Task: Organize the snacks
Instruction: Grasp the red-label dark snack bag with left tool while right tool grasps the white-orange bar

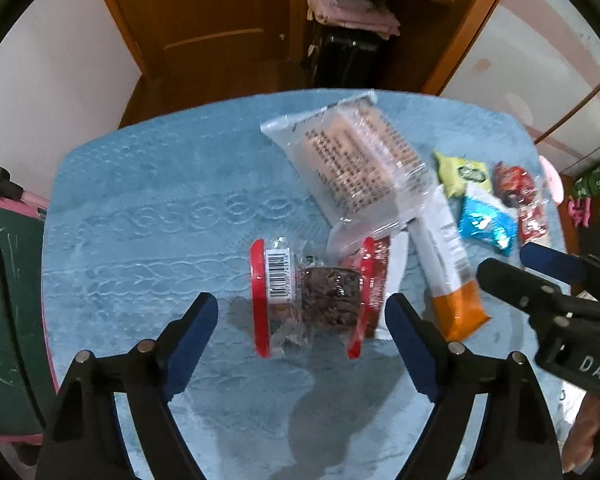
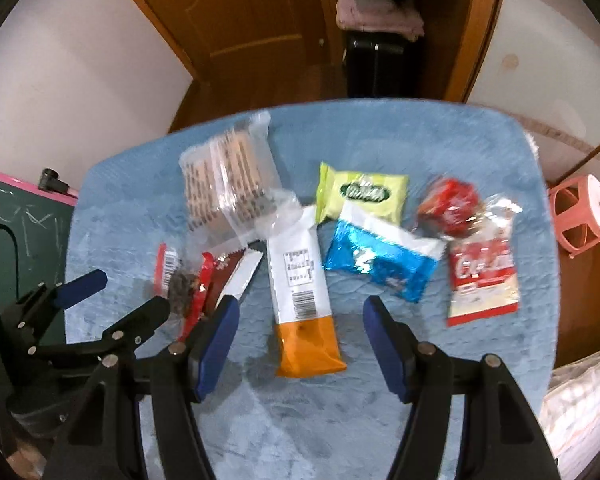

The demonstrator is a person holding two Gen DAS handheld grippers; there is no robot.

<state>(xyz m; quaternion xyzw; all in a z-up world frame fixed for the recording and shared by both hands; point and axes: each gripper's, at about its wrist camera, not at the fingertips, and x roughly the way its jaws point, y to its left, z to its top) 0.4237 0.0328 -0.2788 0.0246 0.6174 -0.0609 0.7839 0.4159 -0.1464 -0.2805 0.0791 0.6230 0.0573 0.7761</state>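
Note:
Snacks lie on a blue-covered table [image 1: 140,208]. My left gripper [image 1: 302,310] is open, its jaws on either side of a clear packet with red ends and dark pieces [image 1: 312,296]. Behind it lies a large clear cracker pack [image 1: 360,160]. My right gripper [image 2: 300,312] is open over a white-and-orange bar [image 2: 304,284]; this bar also shows in the left wrist view [image 1: 448,264]. Further right lie a green packet [image 2: 360,196], a blue packet [image 2: 380,264] and red-and-white packets [image 2: 484,276]. The right gripper [image 1: 540,272] shows in the left view, the left gripper [image 2: 112,292] in the right view.
A wooden door [image 1: 204,20] and a shelf with pink folded cloth [image 1: 352,8] stand behind the table. A green chalkboard with a pink frame [image 1: 8,280] is at the left. A pink stool [image 2: 584,216] stands on the floor at the right.

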